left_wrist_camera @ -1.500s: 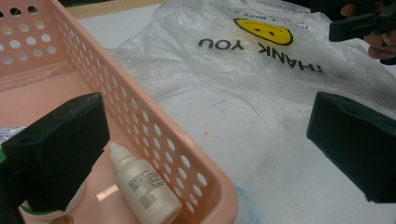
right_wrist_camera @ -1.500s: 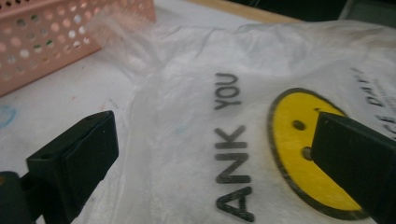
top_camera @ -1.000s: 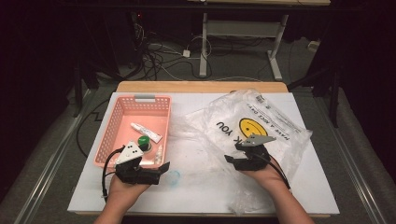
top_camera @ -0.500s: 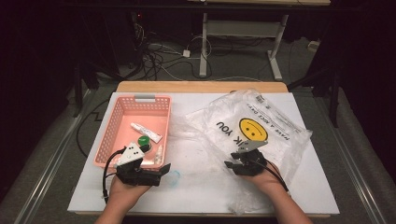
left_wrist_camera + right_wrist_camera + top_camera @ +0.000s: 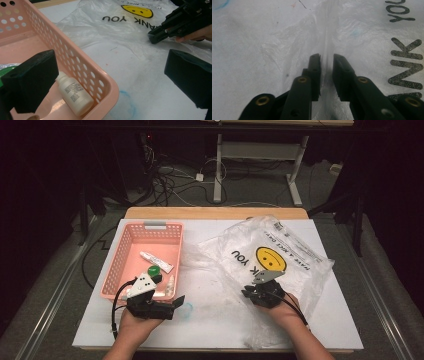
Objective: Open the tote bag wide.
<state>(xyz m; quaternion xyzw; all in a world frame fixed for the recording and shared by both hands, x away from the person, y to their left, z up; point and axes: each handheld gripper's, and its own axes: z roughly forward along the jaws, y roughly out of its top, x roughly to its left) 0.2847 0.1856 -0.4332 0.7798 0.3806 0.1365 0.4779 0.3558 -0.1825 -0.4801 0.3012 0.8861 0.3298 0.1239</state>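
White table (image 5: 220, 320): bag fold (image 5: 327, 50) betw. right gripper (image 5: 327, 58) jaws (nearly closed)

Small white bottle (image 5: 75, 93) in pink basket (image 5: 82, 65): label print too small to read; neck hidden behind left gripper (image 5: 112, 82) near jaw. Green-capped item (image 5: 7, 71): mostly hidden by same jaw. Plastic bag (image 5: 287, 37) lettering cut off at right edge of right gripper view. Right gripper (image 5: 326, 65): thin bag fold between jaws, contact unclear. Tube (image 5: 156, 262): print illegible.

Thin crinkled plastic bag (image 5: 272, 252) (seemingly glossy)
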